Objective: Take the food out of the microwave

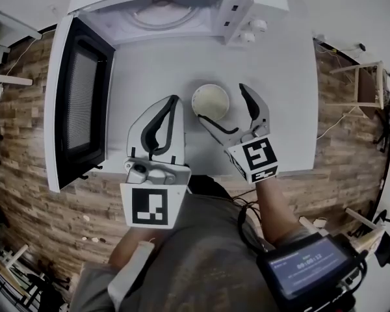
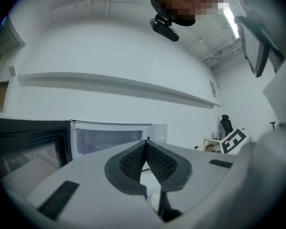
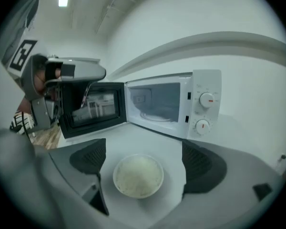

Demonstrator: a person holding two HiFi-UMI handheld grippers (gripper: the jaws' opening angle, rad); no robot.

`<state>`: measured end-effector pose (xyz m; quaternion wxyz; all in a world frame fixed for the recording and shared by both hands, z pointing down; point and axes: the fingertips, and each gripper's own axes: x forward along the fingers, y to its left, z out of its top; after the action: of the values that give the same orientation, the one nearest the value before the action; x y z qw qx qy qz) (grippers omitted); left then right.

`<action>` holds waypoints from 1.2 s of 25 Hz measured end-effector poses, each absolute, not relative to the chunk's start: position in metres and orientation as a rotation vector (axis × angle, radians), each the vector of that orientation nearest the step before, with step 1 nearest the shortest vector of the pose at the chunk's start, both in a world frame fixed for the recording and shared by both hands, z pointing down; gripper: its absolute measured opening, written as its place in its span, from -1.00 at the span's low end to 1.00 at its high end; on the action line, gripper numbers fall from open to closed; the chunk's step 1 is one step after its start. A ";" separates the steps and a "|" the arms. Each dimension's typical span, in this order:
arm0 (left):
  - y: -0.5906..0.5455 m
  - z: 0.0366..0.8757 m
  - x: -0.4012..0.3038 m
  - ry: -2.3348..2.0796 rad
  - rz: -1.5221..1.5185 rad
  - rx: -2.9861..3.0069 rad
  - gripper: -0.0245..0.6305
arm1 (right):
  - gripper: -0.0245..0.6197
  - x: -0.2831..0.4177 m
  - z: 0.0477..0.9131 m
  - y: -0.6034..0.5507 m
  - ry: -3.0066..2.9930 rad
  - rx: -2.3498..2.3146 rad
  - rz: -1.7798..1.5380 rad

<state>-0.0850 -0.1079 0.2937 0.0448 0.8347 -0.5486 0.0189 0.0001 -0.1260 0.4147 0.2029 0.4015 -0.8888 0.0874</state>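
A white bowl of rice [image 1: 210,101] stands on the white table [image 1: 292,96] in front of the open microwave [image 1: 162,12]. The right gripper view shows the bowl [image 3: 138,175] between my wide-apart jaws, touching neither pad. My right gripper [image 1: 224,106] is open around the bowl. My left gripper [image 1: 169,112] sits just left of the bowl with its pads pressed together, holding nothing. In the left gripper view the gripper [image 2: 147,152] points at the microwave [image 2: 114,138]. The cavity holds only the glass turntable [image 3: 155,116].
The microwave door [image 1: 78,103] swings out to the left, its dark window beside my left gripper. The control knobs [image 3: 206,100] are at the microwave's right. A wooden chair [image 1: 367,86] stands on the wood floor to the right. The table's near edge [image 1: 292,171] runs under my grippers.
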 end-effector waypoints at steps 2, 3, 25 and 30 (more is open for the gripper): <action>-0.108 0.282 -0.082 -1.688 0.050 2.556 -0.91 | 0.63 0.003 0.384 -0.128 -2.546 1.169 0.275; -0.108 0.277 -0.081 -1.694 0.046 2.558 -0.91 | 0.50 0.004 0.369 -0.130 -2.579 1.198 0.276; -0.138 0.201 -0.088 -1.834 0.058 2.666 -0.91 | -0.90 -0.029 0.229 -0.157 -2.715 1.376 -0.048; -0.142 0.198 -0.092 -1.832 0.037 2.667 -0.91 | -0.90 -0.032 0.226 -0.157 -2.713 1.382 -0.057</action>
<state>-0.0917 -0.1417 0.1985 -0.0471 0.8233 -0.5655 0.0115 -0.0320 -0.1567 0.2256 0.0482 0.4534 -0.8898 -0.0187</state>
